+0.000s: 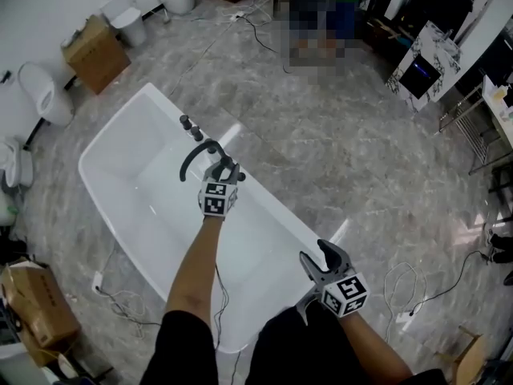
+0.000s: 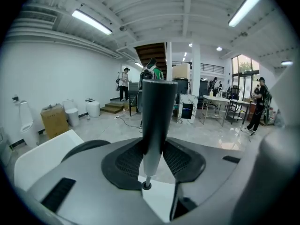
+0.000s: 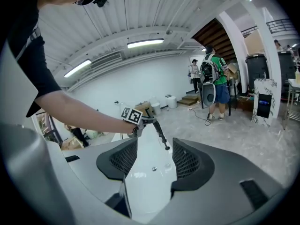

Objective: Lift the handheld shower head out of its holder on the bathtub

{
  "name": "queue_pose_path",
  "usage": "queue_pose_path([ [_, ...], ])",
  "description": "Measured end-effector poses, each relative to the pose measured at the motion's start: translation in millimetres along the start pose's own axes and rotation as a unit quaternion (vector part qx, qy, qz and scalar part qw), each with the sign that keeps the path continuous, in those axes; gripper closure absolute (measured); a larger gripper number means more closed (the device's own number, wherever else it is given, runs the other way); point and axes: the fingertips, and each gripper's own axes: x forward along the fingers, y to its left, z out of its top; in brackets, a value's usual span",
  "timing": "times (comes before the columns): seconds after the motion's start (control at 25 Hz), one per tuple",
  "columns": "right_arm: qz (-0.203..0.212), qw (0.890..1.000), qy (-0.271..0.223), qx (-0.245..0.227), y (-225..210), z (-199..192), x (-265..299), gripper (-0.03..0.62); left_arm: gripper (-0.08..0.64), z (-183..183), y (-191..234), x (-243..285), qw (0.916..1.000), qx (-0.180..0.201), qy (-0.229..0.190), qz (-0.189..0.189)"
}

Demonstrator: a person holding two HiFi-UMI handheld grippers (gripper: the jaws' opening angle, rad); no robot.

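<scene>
- Two handheld grippers are seen over a white freestanding bathtub, which stands on a grey marbled floor.
- The left gripper is clamped on the handle of the dark handheld shower head. In the left gripper view the handle stands upright between the two ribbed pads, which are pressed against it on both sides.
- The shower head is held above the tub's far long rim, near the dark taps. Its black hose is arched from the gripper to the left and down toward the tub.
- The right gripper is held near the tub's near end, well apart from the left one. Its jaws are spread with nothing between them, and only the white tub is seen through the gap.
- A cardboard box is seen on the floor beyond the tub.
</scene>
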Motion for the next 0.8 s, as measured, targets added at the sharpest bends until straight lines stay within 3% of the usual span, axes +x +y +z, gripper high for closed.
queue_pose_path([
  [0.16, 0.003, 1.0, -0.019, 0.003, 4.4, 19.6, -18.0, 0.385, 0.434, 38.4, -11.7, -25.3, 0.9995, 0.007, -0.03, 0.004],
  [0.44, 0.02, 0.999, -0.044, -0.003, 17.1, 38.4, -47.8, 0.385, 0.434, 98.4, -44.3, -75.8, 0.9961, 0.055, -0.068, -0.01],
  [0.8, 0.04, 0.996, -0.081, -0.018, 23.9, 59.5, -71.8, 0.388, 0.434, 161.6, -43.4, -144.3, 0.9914, 0.043, -0.119, 0.031],
])
